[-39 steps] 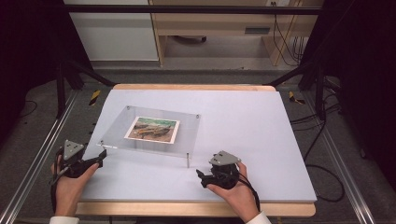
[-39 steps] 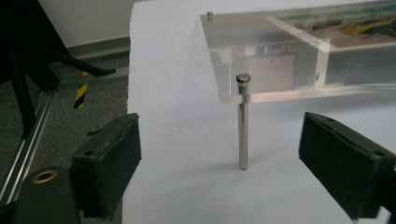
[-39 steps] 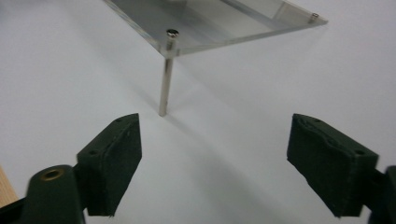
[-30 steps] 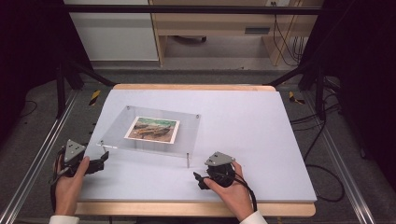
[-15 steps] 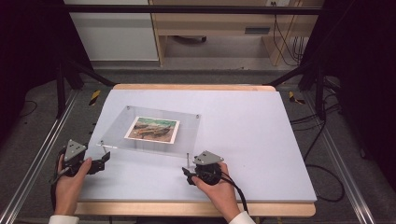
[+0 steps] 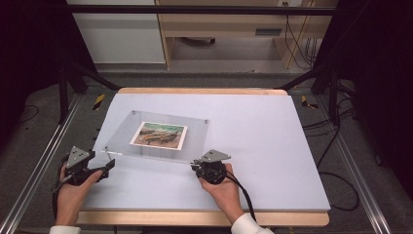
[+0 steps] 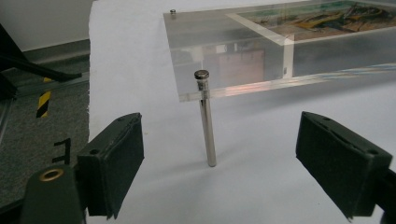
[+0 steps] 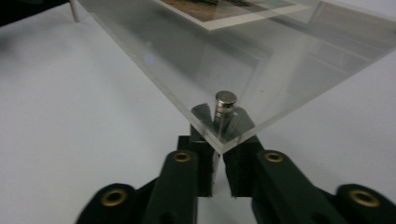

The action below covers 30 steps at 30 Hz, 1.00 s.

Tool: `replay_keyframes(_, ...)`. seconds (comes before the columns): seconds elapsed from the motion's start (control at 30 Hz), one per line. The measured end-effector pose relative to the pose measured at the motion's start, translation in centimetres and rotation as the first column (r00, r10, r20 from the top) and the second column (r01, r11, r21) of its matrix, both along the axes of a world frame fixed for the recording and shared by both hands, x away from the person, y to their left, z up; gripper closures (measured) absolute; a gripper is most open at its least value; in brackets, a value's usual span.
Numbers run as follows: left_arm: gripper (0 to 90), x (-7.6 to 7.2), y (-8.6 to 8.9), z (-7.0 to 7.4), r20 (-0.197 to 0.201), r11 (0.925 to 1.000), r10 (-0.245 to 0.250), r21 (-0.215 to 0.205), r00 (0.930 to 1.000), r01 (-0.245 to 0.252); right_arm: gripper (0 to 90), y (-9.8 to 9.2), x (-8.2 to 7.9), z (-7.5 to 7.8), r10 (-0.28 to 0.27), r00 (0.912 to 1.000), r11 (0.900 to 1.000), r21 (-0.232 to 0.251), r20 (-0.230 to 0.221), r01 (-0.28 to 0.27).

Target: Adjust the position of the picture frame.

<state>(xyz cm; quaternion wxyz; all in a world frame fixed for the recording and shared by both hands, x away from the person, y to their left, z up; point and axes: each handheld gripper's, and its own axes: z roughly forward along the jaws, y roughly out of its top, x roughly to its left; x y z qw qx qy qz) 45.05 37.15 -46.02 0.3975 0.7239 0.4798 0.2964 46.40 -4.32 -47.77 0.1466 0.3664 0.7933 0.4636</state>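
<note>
Now the right claw [image 8: 217, 175] is clenched on the near-right upright leg [image 8: 219, 122] of the clear panel [image 6: 160, 146]; left claw [image 7: 219, 172] gapes before the near-left leg [image 7: 206, 121].

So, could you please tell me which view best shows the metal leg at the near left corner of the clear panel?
The left gripper view: the leg stands whole and sharp between the open jaws, from cap to table. The high view gives it as a thin sliver beside the left gripper. The right gripper view has a leg far off at its top left, likely the same one.
</note>
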Motion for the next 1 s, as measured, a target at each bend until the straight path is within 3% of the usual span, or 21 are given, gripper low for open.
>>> replay_keyframes(0.07, 23.9, 0.0, -0.1, -0.1, -0.02, 0.9999, -0.003, 0.01, 0.9998, 0.003, 84.7, 0.0, 0.0, 0.0, -0.001, 1.0, 1.0, 0.016, -0.004, 0.001)
replay_keyframes(0.1, 25.8, 0.2, -0.2, -0.5, -0.052, 1.0, 0.005, 0.008, 0.9986, -0.004, 85.0, -0.2, 0.1, 0.3, -0.001, 0.9999, 0.999, 0.044, -0.012, 0.002)
replay_keyframes(0.17, 38.0, 0.3, -0.2, -0.6, -0.053, 0.9999, 0.011, 0.011, 0.9985, -0.01, 85.1, -0.4, 0.3, 0.5, -0.001, 0.9993, 0.998, 0.07, -0.036, 0.004)
replay_keyframes(0.27, 45.1, 0.5, -0.1, -0.5, -0.034, 0.9999, 0.009, -0.012, 0.9994, -0.009, 85.1, -0.5, 0.4, 0.6, 0.0, 0.9985, 0.995, 0.097, -0.055, 0.006)
replay_keyframes(0.3, 48.8, 0.7, -0.1, -0.4, -0.009, 0.9992, 0.014, -0.036, 0.9999, -0.015, 85.1, -0.5, 0.5, 0.9, 0.003, 0.9974, 0.994, 0.114, -0.072, 0.005)
replay_keyframes(0.37, 49.3, 0.9, -0.1, -0.4, -0.011, 0.9987, 0.02, -0.046, 0.9997, -0.021, 85.1, -0.5, 0.5, 1.1, 0.005, 0.9966, 0.992, 0.127, -0.082, 0.005)
replay_keyframes(0.43, 55.2, 1.2, -0.1, -0.6, -0.005, 0.9989, 0.027, -0.038, 0.9996, -0.027, 85.1, -0.6, 0.7, 1.5, 0.008, 0.9947, 0.987, 0.16, -0.103, 0.009)
replay_keyframes(0.6, 61.3, 1.8, -0.3, -0.5, 0.049, 0.9968, 0.035, -0.073, 0.9982, -0.031, 85.1, -0.7, 0.8, 1.8, 0.014, 0.9937, 0.987, 0.161, -0.111, 0.004)
replay_keyframes(0.63, 66.2, 2.0, -0.3, -0.6, 0.063, 0.995, 0.036, -0.095, 0.9974, -0.03, 85.1, -0.7, 0.9, 1.8, 0.015, 0.9933, 0.987, 0.16, -0.115, 0.004)
replay_keyframes(0.73, 70.5, 2.4, -0.3, -0.8, 0.071, 0.9924, 0.041, -0.119, 0.9966, -0.032, 85.0, -0.7, 0.9, 1.8, 0.013, 0.9932, 0.987, 0.158, -0.115, 0.005)
replay_keyframes(0.87, 78.8, 2.8, 0.0, -0.9, 0.081, 0.9831, 0.062, -0.177, 0.9948, -0.047, 85.0, -0.7, 0.9, 1.8, 0.007, 0.9929, 0.988, 0.153, -0.118, 0.011)
replay_keyframes(0.93, 83.5, 2.8, 0.4, -0.9, 0.086, 0.9746, 0.064, -0.22, 0.9942, -0.044, 85.0, -0.7, 0.9, 1.8, 0.005, 0.9933, 0.988, 0.156, -0.115, 0.013)
replay_keyframes(1.0, 84.0, 2.9, 0.5, -0.8, 0.089, 0.9739, 0.062, -0.223, 0.9941, -0.04, 84.9, -0.7, 0.8, 1.8, 0.004, 0.994, 0.987, 0.157, -0.11, 0.013)
